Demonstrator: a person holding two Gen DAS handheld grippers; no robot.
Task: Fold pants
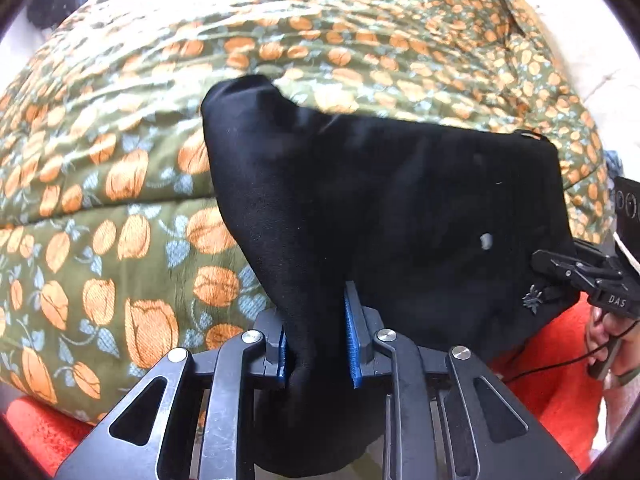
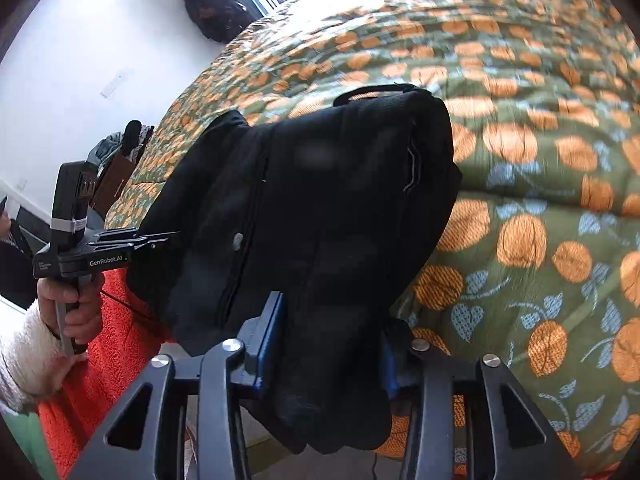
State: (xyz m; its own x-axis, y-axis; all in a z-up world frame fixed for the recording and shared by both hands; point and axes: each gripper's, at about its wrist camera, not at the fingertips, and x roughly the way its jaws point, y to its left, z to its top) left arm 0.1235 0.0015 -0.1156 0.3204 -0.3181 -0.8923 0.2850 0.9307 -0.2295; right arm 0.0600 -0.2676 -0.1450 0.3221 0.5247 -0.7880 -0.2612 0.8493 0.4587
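Observation:
The black pants [image 1: 380, 208] hang bunched between my two grippers, lifted above the bed. My left gripper [image 1: 318, 344] is shut on a thick fold of the pants, with cloth filling the gap between its blue pads [image 1: 352, 344]. My right gripper [image 2: 328, 344] is shut on another bunch of the pants [image 2: 312, 208]; its right finger is hidden behind the cloth. In the left wrist view the right gripper [image 1: 560, 270] shows at the right edge, clamped on the pants. In the right wrist view the left gripper [image 2: 160, 240] shows at the left, clamped on the pants' other end.
A green quilt with orange flowers [image 1: 120, 200] covers the bed under the pants and fills the right wrist view [image 2: 540, 200] too. An orange-red blanket [image 1: 552, 380] lies at the near edge. A white wall [image 2: 80, 60] and dark objects [image 2: 212, 4] stand beyond the bed.

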